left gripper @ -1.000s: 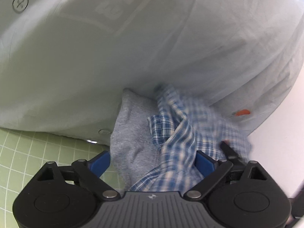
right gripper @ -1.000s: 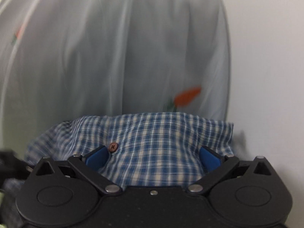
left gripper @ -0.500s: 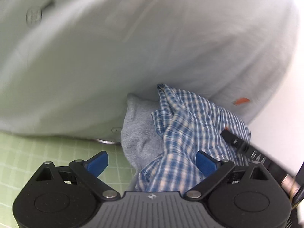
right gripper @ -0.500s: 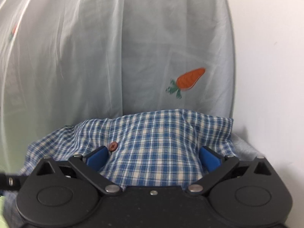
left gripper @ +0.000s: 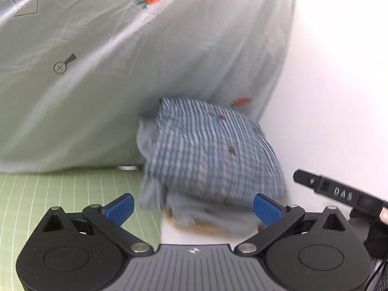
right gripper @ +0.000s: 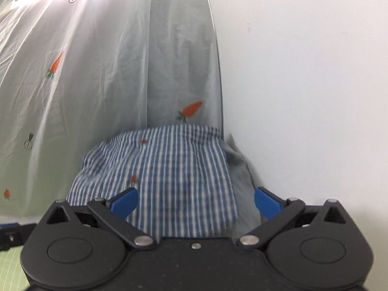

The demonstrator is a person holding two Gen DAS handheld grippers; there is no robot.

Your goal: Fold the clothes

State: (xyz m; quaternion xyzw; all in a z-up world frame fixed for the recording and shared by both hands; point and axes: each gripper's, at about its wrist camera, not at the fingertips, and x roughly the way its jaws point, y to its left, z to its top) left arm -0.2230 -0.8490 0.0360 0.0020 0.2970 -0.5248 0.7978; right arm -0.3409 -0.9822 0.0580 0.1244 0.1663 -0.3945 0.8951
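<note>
While both grippers now hang back with their blue fingers spread wide and holding nothing, the blue checked shirt (left gripper: 213,150) sits as a rounded bundle on a grey garment (left gripper: 145,140), pushed against a pale curtain printed with carrots (left gripper: 97,72). Half a second ago the checked cloth filled the space between each gripper's fingers; now the left gripper (left gripper: 192,209) and the right gripper (right gripper: 195,201) have pulled away from it and the bundle lies further off. That suggests the shirt has just been set down on the stack of finished pieces, so this garment looks done.

For room to move: the curtain closes off the far side right behind the bundle, and a white wall (right gripper: 303,84) stands just to its right. A green gridded mat (left gripper: 48,189) lies open to the left. The right gripper's black tip shows at the left camera's right edge, near the left gripper.
</note>
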